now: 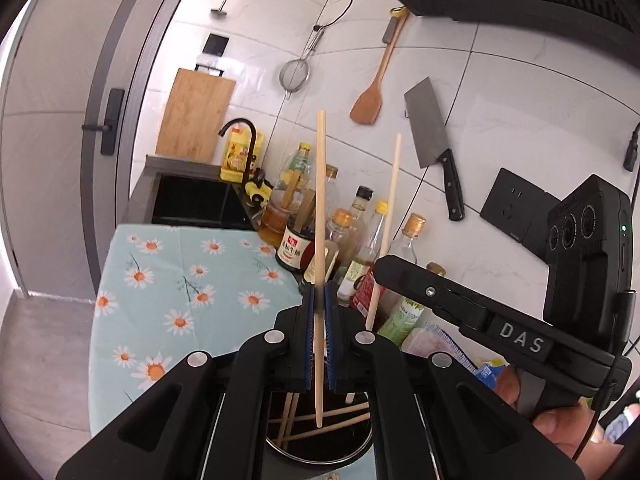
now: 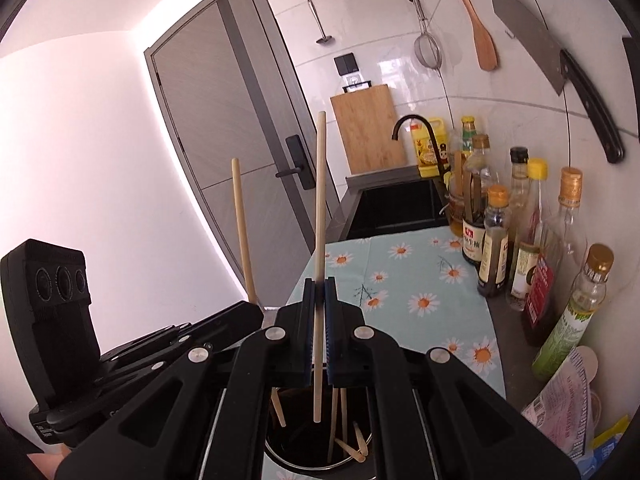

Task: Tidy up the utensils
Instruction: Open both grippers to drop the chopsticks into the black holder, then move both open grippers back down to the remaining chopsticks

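Note:
My left gripper (image 1: 319, 292) is shut on a pale wooden chopstick (image 1: 320, 200), held upright with its lower tip over a dark round metal holder (image 1: 352, 458) that has several chopsticks lying in it. My right gripper (image 2: 319, 284) is shut on another upright chopstick (image 2: 319, 200), its tip inside the same holder (image 2: 280, 456). The right gripper's body (image 1: 460, 304) and its chopstick (image 1: 386, 232) show in the left view. The left gripper's body (image 2: 132, 356) and its chopstick (image 2: 243, 232) show in the right view.
A daisy-print cloth (image 1: 180, 280) covers the counter. Sauce and oil bottles (image 2: 520, 232) line the tiled wall. A cleaver (image 1: 432, 136), wooden spatula (image 1: 372, 92) and strainer (image 1: 294, 74) hang above. A sink (image 2: 396, 204), black faucet and cutting board (image 2: 366, 128) lie beyond.

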The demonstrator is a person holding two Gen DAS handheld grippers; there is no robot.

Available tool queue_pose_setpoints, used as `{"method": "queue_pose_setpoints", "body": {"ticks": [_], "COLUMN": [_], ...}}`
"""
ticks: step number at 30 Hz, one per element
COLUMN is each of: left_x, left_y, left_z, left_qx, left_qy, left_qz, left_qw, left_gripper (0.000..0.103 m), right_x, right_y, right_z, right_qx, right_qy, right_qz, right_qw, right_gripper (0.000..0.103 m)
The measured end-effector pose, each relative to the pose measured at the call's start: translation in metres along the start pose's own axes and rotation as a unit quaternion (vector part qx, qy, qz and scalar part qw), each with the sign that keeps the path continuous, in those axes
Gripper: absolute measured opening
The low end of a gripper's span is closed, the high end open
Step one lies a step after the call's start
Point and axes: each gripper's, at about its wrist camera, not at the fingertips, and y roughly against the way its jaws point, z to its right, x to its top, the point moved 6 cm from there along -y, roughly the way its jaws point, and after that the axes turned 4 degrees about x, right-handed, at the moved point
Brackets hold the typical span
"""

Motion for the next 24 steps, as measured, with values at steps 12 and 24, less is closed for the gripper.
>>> {"method": "queue_pose_setpoints", "body": {"ticks": [12,24], "left_x": [0.0,-0.003], "left_y": [0.018,0.059], "left_z": [-0.007,0.009], "left_qx": [0.012,-0.006], "left_qy": [0.007,-0.005], "left_qz": [-0.003,0.005], "left_qw": [0.9999,1.0], "left_gripper": [0.005,0.006], "right_x": [0.001,-0.009], "right_y": [0.018,0.055], "right_z": [-0.009,-0.047], "right_qx": [0.0,-0.022], "right_qy": [-0.006,0.012], "right_qz": [0.003,-0.003], "right_qw": [1.0,1.0], "right_gripper": [0.021,0.021]}}
